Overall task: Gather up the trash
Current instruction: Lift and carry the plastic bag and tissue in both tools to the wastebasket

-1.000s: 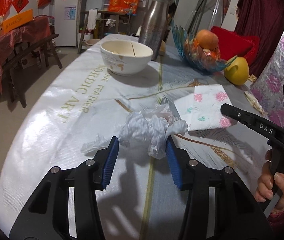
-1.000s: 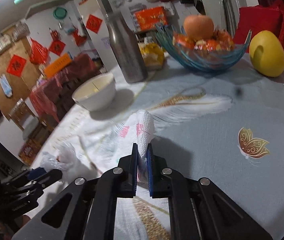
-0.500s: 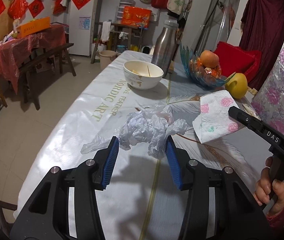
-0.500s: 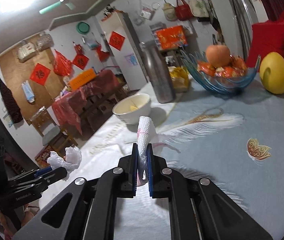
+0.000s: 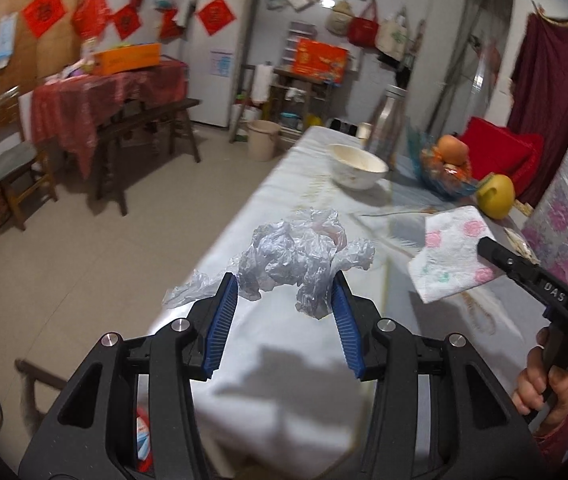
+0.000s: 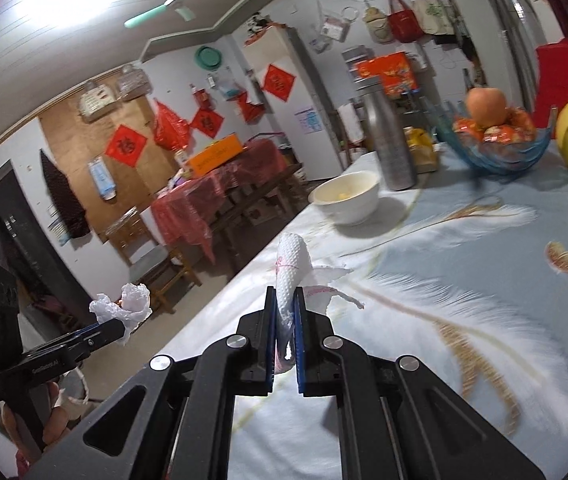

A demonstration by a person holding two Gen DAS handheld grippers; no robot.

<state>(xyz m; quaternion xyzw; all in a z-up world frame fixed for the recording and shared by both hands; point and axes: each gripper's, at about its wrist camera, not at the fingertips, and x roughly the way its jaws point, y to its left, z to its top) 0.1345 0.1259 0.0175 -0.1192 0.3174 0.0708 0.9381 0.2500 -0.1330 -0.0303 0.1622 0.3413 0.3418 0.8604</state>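
My left gripper (image 5: 284,292) is shut on a crumpled clear plastic bag (image 5: 295,252), which hangs in the air over the table's left edge. The right wrist view shows that same gripper (image 6: 118,326) and bag (image 6: 124,304) at the far left, out over the floor. My right gripper (image 6: 285,308) is shut on a white paper napkin with pink flowers (image 6: 289,264), lifted clear of the feather-print tablecloth (image 6: 443,320). In the left wrist view the napkin (image 5: 451,256) hangs open from the right gripper (image 5: 483,246), which a hand (image 5: 547,392) holds.
Farther along the table stand a white bowl (image 5: 357,166), a steel flask (image 6: 389,144), a blue glass fruit bowl (image 6: 499,148) and a yellow fruit (image 5: 495,196). Left of the table lies open floor, with a beige bucket (image 5: 262,140), a bench (image 5: 144,120) and a wooden chair (image 5: 12,160).
Both grippers rose and pulled back from the table with their loads. The plastic bag and the napkin came up off the tablecloth, and the left gripper swung out toward the table's left edge.
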